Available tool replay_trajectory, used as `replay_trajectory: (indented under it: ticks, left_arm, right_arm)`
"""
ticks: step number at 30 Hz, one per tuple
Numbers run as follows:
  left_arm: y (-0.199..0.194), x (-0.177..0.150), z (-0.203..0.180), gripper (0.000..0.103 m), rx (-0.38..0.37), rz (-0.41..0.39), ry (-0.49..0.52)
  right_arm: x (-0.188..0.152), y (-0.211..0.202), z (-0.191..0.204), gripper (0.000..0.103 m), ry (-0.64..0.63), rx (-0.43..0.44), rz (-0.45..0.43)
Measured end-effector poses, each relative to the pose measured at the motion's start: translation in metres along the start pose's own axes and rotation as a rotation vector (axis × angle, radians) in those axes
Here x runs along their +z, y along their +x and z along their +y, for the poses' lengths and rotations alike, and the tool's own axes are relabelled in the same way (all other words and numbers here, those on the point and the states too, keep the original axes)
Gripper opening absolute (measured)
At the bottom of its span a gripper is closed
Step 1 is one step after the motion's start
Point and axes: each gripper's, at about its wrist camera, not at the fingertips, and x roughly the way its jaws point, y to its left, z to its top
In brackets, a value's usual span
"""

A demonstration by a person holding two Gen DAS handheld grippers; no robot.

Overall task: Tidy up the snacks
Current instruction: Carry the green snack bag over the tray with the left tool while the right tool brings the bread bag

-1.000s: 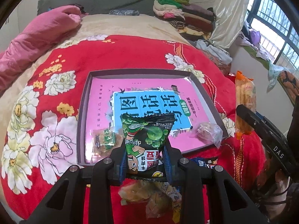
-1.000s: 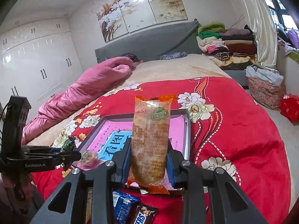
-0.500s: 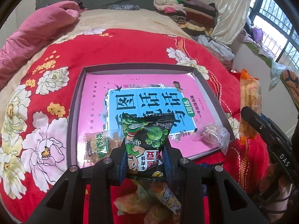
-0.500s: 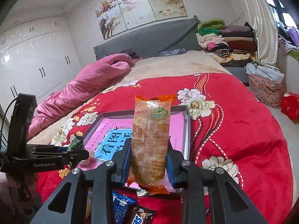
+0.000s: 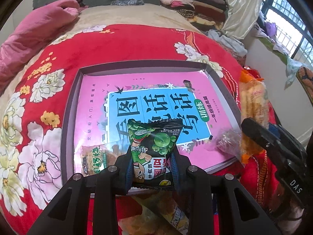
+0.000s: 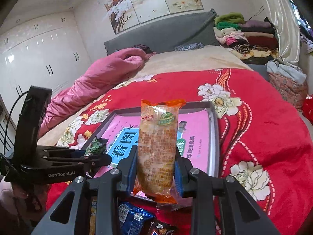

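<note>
The green pea packet (image 5: 154,150) sits clamped in the left gripper (image 5: 151,168) above the tray's (image 5: 67,121) near edge; the orange packet (image 6: 156,148), pinched by the right gripper (image 6: 155,174), hovers there too. Two snacks (image 5: 97,156) already lie inside; several await below the tray.

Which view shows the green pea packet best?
Left wrist: the green pea packet faces the camera, clamped in the left gripper. Right wrist shows only its crimped top edge, side-on.
</note>
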Motion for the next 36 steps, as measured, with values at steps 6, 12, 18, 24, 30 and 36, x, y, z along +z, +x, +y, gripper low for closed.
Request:
replay_trajectory:
  ticks: [6,12,18,24,30,36]
  left_arm:
    - [0.008,0.002,-0.001,0.034,0.003,0.014,0.003]
    - [0.016,0.002,-0.003,0.034,0.006,0.031,0.017]
    - [0.025,0.003,-0.006,0.034,0.001,0.047,0.024]
    - [0.031,0.001,-0.013,0.034,-0.006,0.059,0.037]
    - [0.035,-0.001,-0.018,0.034,-0.013,0.07,0.043]
    - [0.038,-0.002,-0.019,0.034,-0.012,0.075,0.041]
  right_arm:
    - [-0.003,0.014,0.003,0.033,-0.008,0.018,0.031]
    - [-0.006,0.022,0.009,0.033,-0.033,0.035,0.05]
    - [-0.009,0.031,0.01,0.033,-0.041,0.044,0.09]
    - [-0.013,0.036,0.01,0.033,-0.048,0.041,0.115]
    - [-0.015,0.04,0.006,0.033,-0.05,-0.009,0.125]
    - [-0.015,0.04,0.002,0.033,-0.056,-0.053,0.117]
